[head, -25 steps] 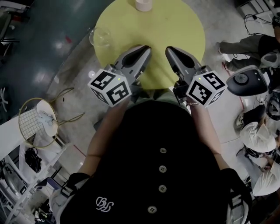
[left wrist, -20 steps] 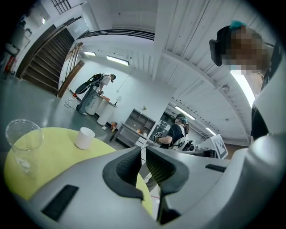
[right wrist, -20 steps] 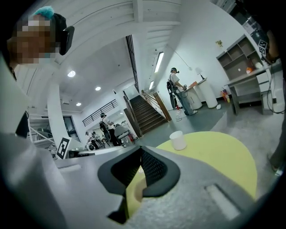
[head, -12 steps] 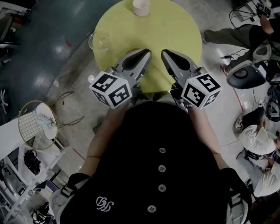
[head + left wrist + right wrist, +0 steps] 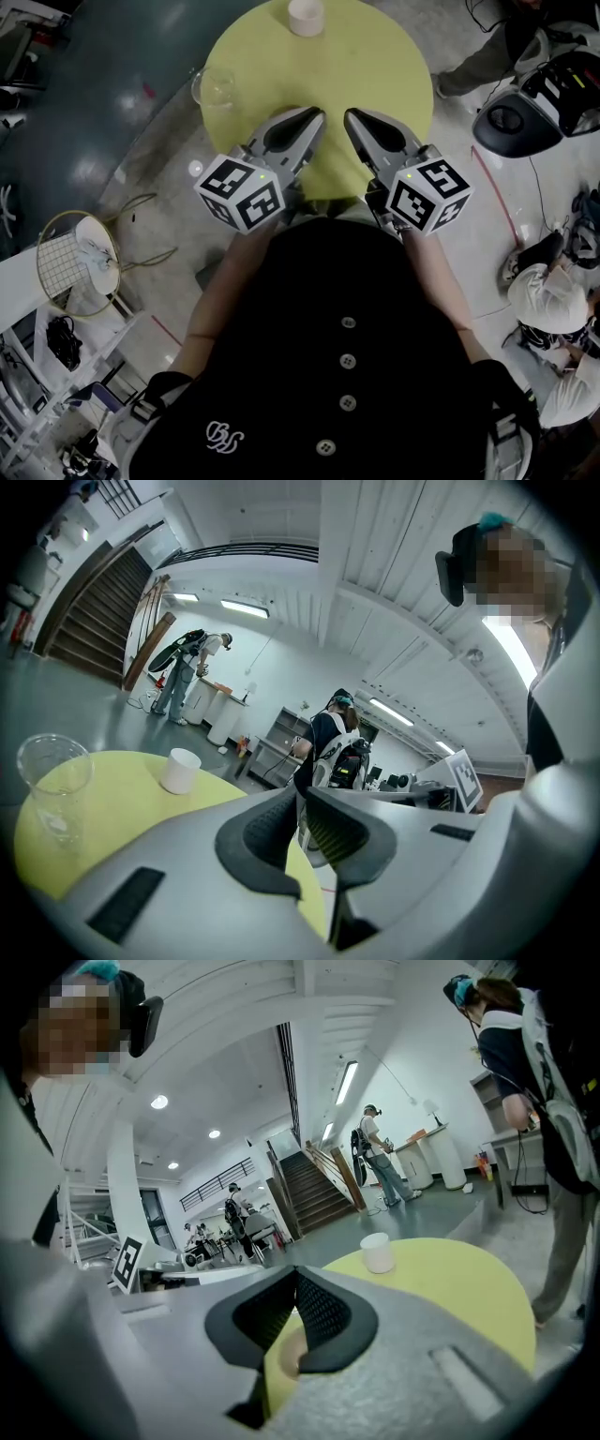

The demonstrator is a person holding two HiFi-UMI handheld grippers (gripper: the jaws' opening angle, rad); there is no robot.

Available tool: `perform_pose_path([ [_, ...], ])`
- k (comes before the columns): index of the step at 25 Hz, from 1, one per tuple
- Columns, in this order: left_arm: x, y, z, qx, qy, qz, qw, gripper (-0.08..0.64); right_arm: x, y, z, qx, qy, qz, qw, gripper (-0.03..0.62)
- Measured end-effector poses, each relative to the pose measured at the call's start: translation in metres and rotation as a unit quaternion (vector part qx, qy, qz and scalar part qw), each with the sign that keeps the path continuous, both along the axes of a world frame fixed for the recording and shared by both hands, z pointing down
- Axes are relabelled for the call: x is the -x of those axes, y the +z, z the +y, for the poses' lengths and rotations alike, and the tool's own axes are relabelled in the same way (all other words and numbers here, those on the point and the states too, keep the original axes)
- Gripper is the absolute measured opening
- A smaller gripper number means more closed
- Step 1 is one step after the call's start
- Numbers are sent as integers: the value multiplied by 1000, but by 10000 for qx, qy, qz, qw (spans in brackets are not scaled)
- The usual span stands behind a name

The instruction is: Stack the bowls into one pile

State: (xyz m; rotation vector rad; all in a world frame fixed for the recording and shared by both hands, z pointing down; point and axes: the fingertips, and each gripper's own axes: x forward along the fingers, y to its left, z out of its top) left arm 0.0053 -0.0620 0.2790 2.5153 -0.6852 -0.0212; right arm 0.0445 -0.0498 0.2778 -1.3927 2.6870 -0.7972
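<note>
Clear glass (image 5: 215, 86) at table's (image 5: 375, 66) left edge, white cup (image 5: 306, 16) at far edge; left gripper (image 5: 316, 113) and right gripper (image 5: 350, 115) level over near edge, fingers pressed together, empty.

Glossy clear cup (image 5: 215, 86) — matt table (image 5: 361, 66)

Both arms bent, elbows out, forearms coming fwd from the torso. Left gripper (image 5: 315, 116) and right gripper (image 5: 351, 116) are held side by side in front of the chest, noses pointing away from the body & angled in toward each other, tips near but apart. Both roughly level, dipped a little. Left jaws together, nothing btwn them; right jaws together too, empty. Left marker cube (image 5: 241, 192) and right marker cube (image 5: 428, 194) sit nearest the body.
</note>
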Motion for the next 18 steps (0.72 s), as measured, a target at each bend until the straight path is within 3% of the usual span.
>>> perform_pose_path([
  [10, 4, 1, 0, 45, -9, 76, 10000, 40, 15, 4, 4, 113, -444, 189, 9988, 3],
  [18, 0, 9, -1, 68, -40, 116, 9999, 40, 9, -2, -4, -124, -902, 676, 9936, 3],
])
